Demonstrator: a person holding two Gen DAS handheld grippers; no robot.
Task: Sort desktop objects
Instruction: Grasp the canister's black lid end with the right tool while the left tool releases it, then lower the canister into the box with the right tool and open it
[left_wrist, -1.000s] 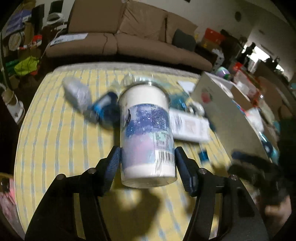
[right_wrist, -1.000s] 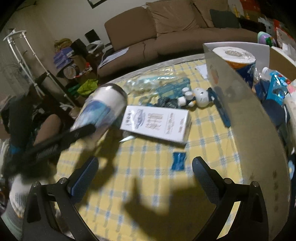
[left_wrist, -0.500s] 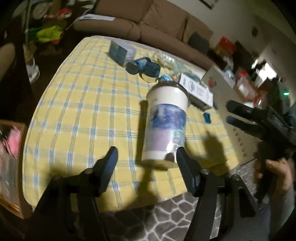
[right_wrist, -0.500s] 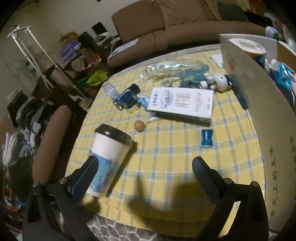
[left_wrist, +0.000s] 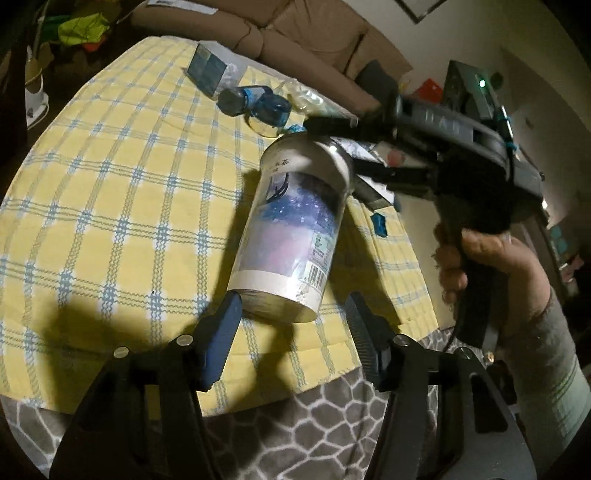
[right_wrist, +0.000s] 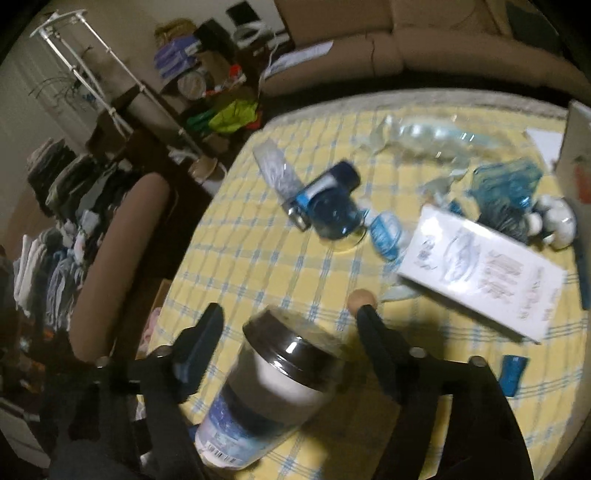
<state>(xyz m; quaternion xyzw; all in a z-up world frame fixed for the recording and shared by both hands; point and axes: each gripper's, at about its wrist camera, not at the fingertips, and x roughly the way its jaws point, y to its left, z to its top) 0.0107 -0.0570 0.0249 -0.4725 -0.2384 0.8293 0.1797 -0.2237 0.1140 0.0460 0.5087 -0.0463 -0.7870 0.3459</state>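
Standing near the front edge of the yellow checked tablecloth (left_wrist: 110, 206), the tall paper cup (left_wrist: 291, 229) with its dark lid (right_wrist: 291, 347) fills centre frame in both views. Left wrist view: left gripper (left_wrist: 295, 317) sits low centre, jaws closing, cup base between the blue pads (left_wrist: 221, 332); left pad looks at the base, right pad apart from it, so no firm hold visible. Upper right, a hand (left_wrist: 480, 258) carries the right gripper (left_wrist: 340, 147), its fingers either side of the cup top. Right wrist view: jaws closing around the lid, gaps showing both sides. Behind: blue bottle (right_wrist: 328, 206) upper centre, small wooden ball (right_wrist: 362, 299), white box (right_wrist: 480, 273) at right, blue packet (right_wrist: 511, 373) lower right.
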